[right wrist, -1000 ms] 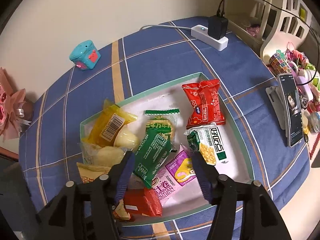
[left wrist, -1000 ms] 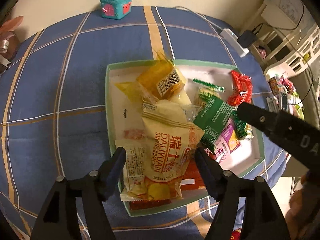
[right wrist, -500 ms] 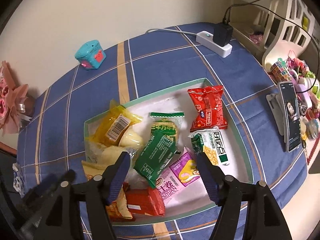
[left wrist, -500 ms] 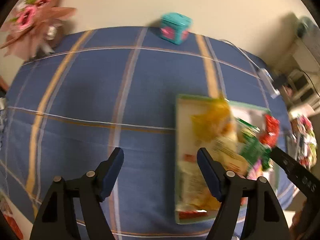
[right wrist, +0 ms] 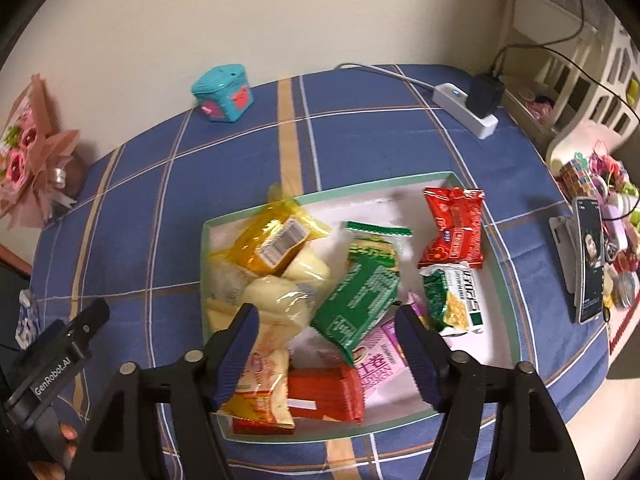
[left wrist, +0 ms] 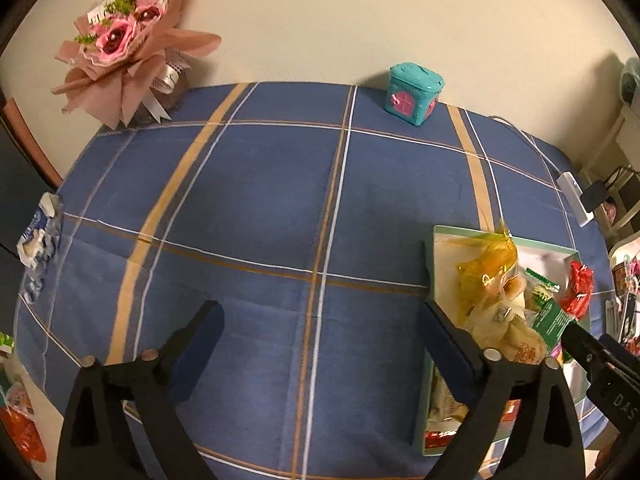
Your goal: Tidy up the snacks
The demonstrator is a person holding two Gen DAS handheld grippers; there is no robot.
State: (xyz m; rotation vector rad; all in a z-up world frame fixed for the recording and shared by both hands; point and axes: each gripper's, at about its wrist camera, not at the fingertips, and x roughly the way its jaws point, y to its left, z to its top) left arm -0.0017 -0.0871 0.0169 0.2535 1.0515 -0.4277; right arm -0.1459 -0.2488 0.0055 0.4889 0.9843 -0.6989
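Currently the snack packets lie piled in the green-rimmed tray toward the surface's right edge: light, crinkly, slippery film, contents crushable, so pinch a flat sealed end. Right gripper hangs over the pile, fingers opening, pressing on nothing. Left gripper opening wide above bare checked cloth.

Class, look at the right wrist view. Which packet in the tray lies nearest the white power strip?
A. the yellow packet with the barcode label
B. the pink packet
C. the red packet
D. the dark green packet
C: the red packet lies in the far right corner of the tray, the corner closest to the white power strip.
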